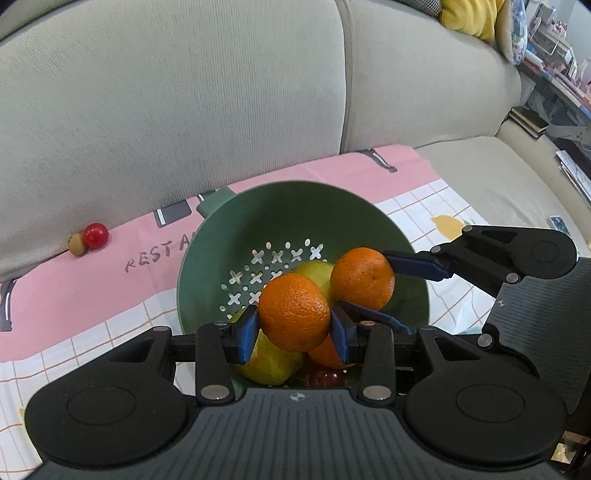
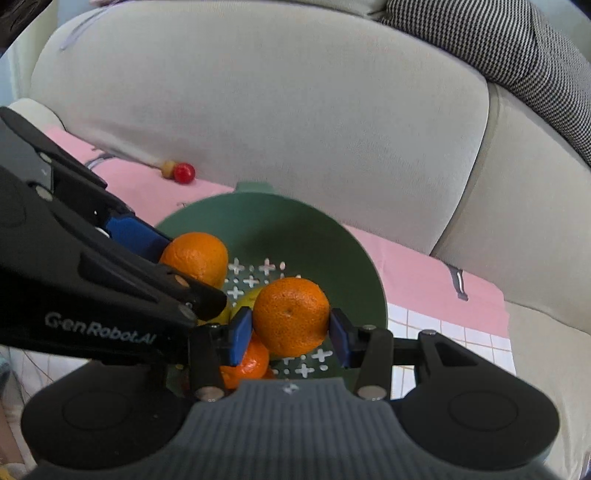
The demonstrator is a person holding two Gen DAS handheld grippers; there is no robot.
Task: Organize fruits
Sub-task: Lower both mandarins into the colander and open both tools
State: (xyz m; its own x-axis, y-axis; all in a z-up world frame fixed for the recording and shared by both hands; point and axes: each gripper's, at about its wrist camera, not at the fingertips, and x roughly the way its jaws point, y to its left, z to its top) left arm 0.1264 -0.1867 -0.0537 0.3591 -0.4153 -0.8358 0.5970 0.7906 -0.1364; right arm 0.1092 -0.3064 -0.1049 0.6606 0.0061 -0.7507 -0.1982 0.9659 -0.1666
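A green colander stands on a patterned cloth on the sofa seat. My left gripper is shut on an orange over the colander. My right gripper is shut on a second orange. That second orange and the right gripper's blue fingers show beside the first in the left wrist view. The left-held orange appears at left in the right wrist view. Inside the colander lie yellow-green fruits, another orange and a dark red fruit.
A red tomato-like fruit and a small brown fruit lie on the pink cloth against the sofa backrest. A houndstooth cushion sits at upper right, a yellow one farther off.
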